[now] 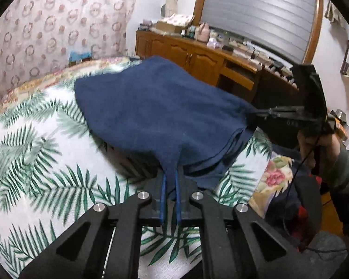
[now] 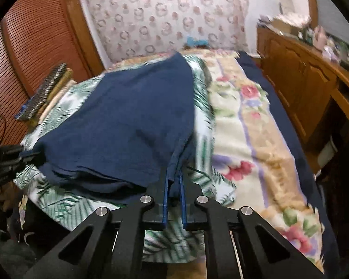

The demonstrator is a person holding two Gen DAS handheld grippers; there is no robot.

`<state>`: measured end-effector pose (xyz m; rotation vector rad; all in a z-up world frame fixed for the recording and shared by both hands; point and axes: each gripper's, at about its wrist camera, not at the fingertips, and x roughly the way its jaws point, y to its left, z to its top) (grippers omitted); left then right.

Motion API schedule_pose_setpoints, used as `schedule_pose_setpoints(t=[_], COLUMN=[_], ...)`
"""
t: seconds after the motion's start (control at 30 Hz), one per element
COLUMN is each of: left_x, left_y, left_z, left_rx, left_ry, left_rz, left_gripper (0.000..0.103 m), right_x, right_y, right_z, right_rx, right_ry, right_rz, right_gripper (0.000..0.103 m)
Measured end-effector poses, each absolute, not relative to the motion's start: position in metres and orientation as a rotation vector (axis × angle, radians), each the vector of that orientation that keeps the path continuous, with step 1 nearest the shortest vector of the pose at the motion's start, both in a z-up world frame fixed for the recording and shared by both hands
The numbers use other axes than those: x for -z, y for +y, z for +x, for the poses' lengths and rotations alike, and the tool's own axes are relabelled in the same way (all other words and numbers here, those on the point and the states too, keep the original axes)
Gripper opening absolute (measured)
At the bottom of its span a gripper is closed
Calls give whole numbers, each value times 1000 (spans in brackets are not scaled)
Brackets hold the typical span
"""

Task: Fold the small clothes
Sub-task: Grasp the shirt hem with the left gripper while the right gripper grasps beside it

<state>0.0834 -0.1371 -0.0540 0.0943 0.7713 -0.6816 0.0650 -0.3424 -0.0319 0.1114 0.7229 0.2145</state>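
Note:
A dark blue garment (image 1: 151, 107) lies across the palm-leaf sheet (image 1: 46, 139) on the bed, its near edge lifted off the sheet. My left gripper (image 1: 172, 174) is shut on the near hem, with blue cloth pinched between its pads. In the right wrist view my right gripper (image 2: 174, 173) is shut on another part of the same garment (image 2: 128, 121). From the left wrist view, the right gripper (image 1: 250, 118) bites the garment's right corner, with a person's hand (image 1: 314, 144) behind it. In the right wrist view, the left gripper (image 2: 31, 154) shows at the left edge, holding the other corner.
A floral blanket (image 2: 244, 127) covers the bed's right side. A wooden dresser (image 1: 197, 55) with clutter on top runs along the wall. Folded textiles (image 2: 46, 90) are stacked at the bed's left side, before a louvered wooden door (image 2: 30, 34). A patterned curtain (image 1: 46, 30) hangs behind.

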Motion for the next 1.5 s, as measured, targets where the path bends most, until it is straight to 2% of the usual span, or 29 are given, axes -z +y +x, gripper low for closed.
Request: schedule_pose_setpoints(t=[0.27,0.4,0.63,1.0,1.1,1.2,1.27,1.33,1.4,1.47,1.5], left_x=[7,-7,-5,17,32,32,28,25,25,32,37], left_y=[-115,-99,-87,-86,-81,-74,-65,-59,-62,-68,-73], left_z=[78,106,203,309,320,320,319,321,322,323,323], left_rx=[686,658,563,479,480,434,430,433,451,471,483], left_ry=[653,634,685,749,783,758,733,731,747,783,804], left_rz=[15,-29,-79,-98,-127,-123,-160,-178,-164,-148,-138], left_gripper=[6,6,6,6,10,22,38,48,49,55,57], right_x=[-8,-31,-48,-27,-18,-13,-17,-21,-27,-31,-33], right_y=[-343,-342,-337,-322,-319,-317,-318,-318,-316,-315,-315], right_z=[40,47,132,270,284,293,300,305,305,307,307], right_rx=[-299,-318,-283,-265,-256,-249,-249,-249,-245,-246,-245], right_ry=[593,529,502,600,634,644,643,641,622,614,614], right_rz=[176,149,128,109,93,83,85,93,91,96,95], right_gripper=[7,7,7,7,7,7,7,7,8,8,12])
